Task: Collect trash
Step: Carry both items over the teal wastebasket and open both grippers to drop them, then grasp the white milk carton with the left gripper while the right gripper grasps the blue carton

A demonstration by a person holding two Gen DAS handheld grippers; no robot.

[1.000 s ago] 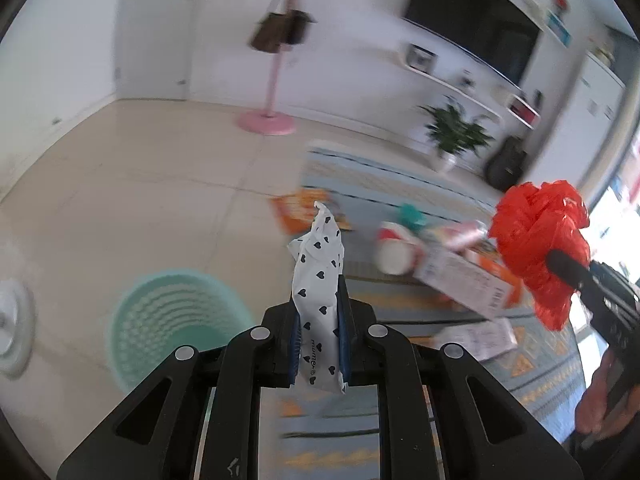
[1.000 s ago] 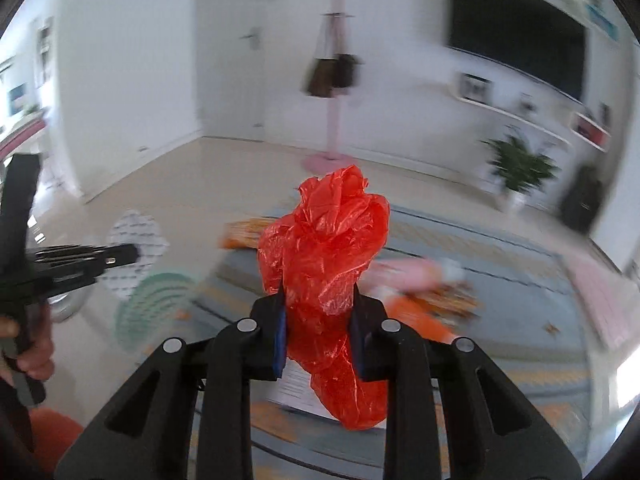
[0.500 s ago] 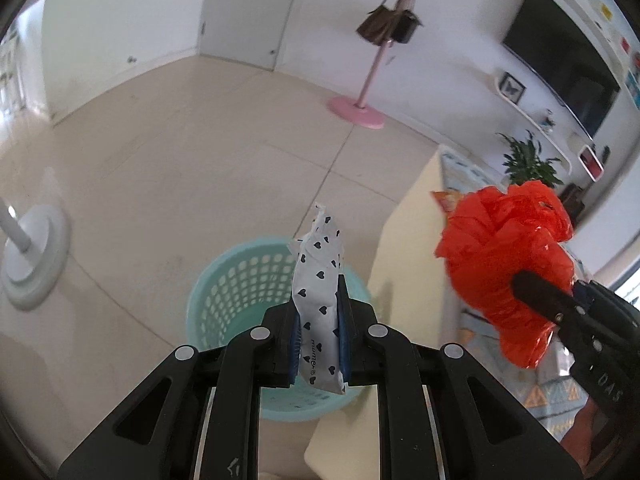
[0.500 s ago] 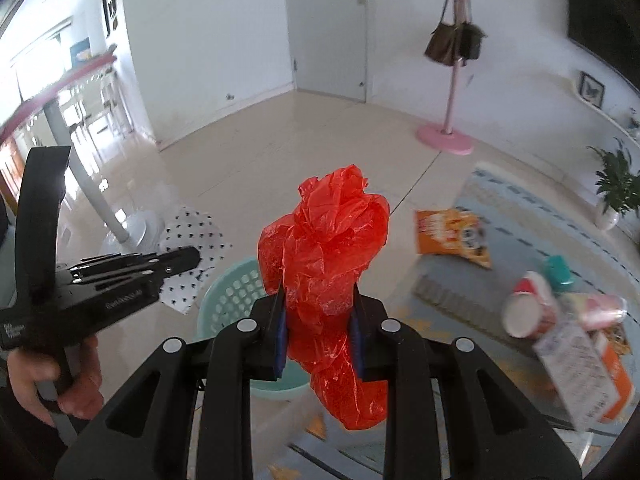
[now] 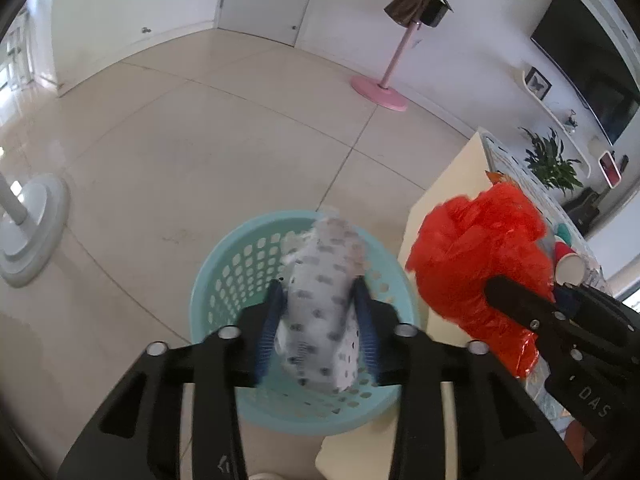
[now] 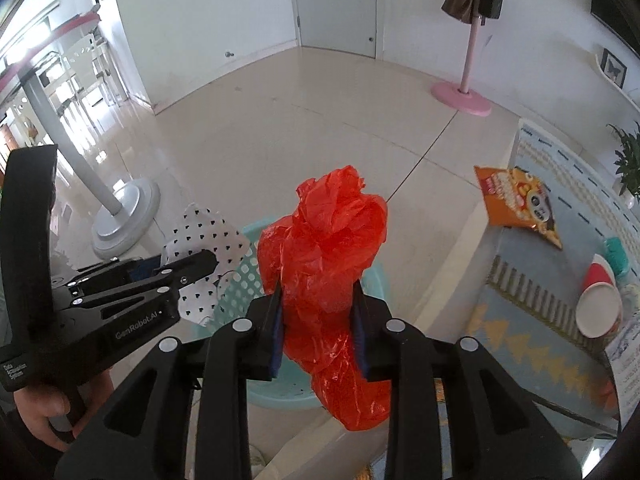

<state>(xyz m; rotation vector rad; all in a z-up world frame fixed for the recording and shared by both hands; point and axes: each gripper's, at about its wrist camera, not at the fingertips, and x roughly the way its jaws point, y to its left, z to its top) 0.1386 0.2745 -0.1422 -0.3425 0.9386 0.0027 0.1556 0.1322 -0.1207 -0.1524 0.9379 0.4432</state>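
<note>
Drop step. Left tool (image 5: 320, 320) jaws spread over the teal basket (image 5: 224, 280), heart-print wrapper (image 5: 320, 300) blurred, apparently slipping free. Right tool (image 6: 318, 320) clamps the red plastic bag (image 6: 328, 264) beside the rim; next: centre it, release.

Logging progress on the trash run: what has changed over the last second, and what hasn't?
Both grippers swung from the rug's litter to over the teal basket. The left gripper has opened, and the heart-print wrapper, blurred, is dropping. The right gripper still clamps the red plastic bag.
</note>
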